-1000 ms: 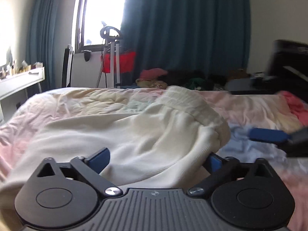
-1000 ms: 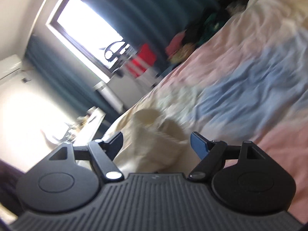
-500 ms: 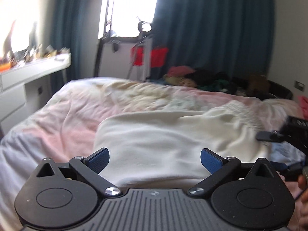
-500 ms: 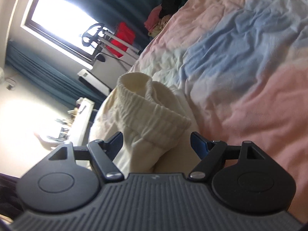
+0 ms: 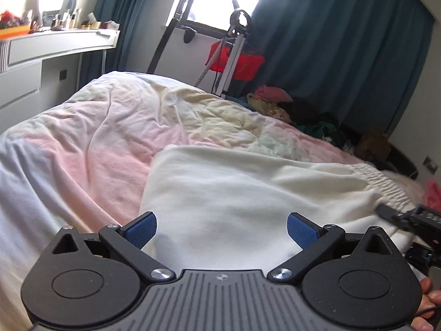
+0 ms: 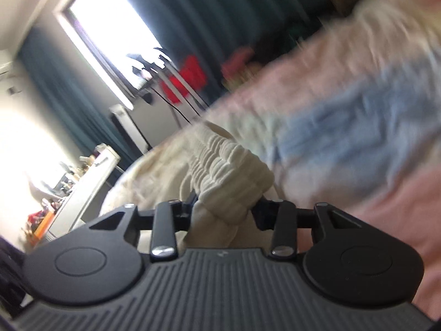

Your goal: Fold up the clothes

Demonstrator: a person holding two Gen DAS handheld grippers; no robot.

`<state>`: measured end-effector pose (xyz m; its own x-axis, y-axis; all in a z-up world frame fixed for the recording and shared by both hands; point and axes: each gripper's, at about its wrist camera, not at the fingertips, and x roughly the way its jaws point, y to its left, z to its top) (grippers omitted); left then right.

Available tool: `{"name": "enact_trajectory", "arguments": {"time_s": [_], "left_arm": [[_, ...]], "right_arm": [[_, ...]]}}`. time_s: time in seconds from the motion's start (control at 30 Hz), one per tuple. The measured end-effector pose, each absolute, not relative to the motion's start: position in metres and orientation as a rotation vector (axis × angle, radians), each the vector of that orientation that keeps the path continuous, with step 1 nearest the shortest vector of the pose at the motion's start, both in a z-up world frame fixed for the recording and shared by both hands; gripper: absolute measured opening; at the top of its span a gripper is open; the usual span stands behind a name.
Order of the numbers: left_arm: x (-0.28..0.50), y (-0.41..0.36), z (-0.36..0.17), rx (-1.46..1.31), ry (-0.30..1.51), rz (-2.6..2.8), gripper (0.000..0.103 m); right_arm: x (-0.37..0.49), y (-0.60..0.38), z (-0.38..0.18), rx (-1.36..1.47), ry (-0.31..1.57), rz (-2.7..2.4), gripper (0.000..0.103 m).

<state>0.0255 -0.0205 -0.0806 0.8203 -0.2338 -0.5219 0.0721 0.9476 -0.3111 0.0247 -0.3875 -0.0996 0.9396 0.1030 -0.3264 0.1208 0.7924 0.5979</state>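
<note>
A cream garment [image 5: 248,193] with a ribbed elastic waistband [image 5: 386,176] lies spread on the bed. My left gripper [image 5: 220,229] hovers open over its near edge, blue pads [image 5: 140,229] wide apart, with cloth below them but not pinched. In the left wrist view my right gripper [image 5: 394,218] reaches in from the right at the waistband end. In the blurred right wrist view, that gripper [image 6: 226,207] is closing, its jaws squeezing the bunched waistband [image 6: 228,165] between them.
The bed has a rumpled pink, blue and yellow duvet [image 5: 96,143]. A white desk [image 5: 55,55] with small items stands at the left. A red-bagged stand [image 5: 234,55] and a heap of clothes [image 5: 275,104] sit below the dark curtains [image 5: 330,41]. A hand [image 5: 430,300] shows at the lower right.
My left gripper has swung left along the garment and rolled, still open. My right gripper has pushed onto the waistband, and its jaws have narrowed from wide apart onto the cloth.
</note>
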Motion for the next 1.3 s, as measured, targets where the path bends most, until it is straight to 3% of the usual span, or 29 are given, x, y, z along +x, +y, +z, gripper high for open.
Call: {"name": "enact_trajectory", "arguments": {"time_s": [0.07,0.23,0.3,0.47,0.63,0.73,0.83,1.03,1.23,1.3], "left_arm": [[0.022,-0.016,-0.078,-0.293,0.582,-0.158,0.102],[0.020,-0.006,-0.081,-0.347,0.625,-0.155,0.102],[0.022,-0.002,-0.083,-0.366,0.643,-0.157,0.102],[0.029,0.013,-0.092,-0.459,0.728,-0.176,0.102],[0.040,0.034,-0.110,-0.619,0.825,-0.189,0.102],[0.046,0.043,-0.120,-0.706,0.872,-0.223,0.102],[0.051,0.046,-0.133,-0.770,0.930,-0.257,0.101],[0.055,0.041,-0.144,-0.773,0.967,-0.279,0.097],[0.049,0.033,-0.134,-0.669,0.924,-0.273,0.081],[0.045,0.033,-0.128,-0.666,0.892,-0.283,0.069]], "right_arm": [[0.016,-0.393,-0.094,0.664,0.342,-0.030,0.041],[0.011,-0.432,-0.131,0.844,0.548,-0.113,0.044],[0.008,-0.447,-0.152,1.000,0.603,-0.105,0.050],[0.009,-0.451,-0.162,1.084,0.646,-0.063,0.082],[0.024,-0.427,-0.174,1.017,0.780,0.010,0.082],[0.031,-0.417,-0.180,1.000,0.801,0.021,0.092],[0.033,-0.409,-0.173,0.986,0.764,0.070,0.093],[0.029,-0.404,-0.163,0.992,0.676,0.157,0.091],[0.032,-0.397,-0.163,0.917,0.720,0.065,0.053],[0.029,-0.399,-0.157,0.901,0.703,0.063,0.044]]}}
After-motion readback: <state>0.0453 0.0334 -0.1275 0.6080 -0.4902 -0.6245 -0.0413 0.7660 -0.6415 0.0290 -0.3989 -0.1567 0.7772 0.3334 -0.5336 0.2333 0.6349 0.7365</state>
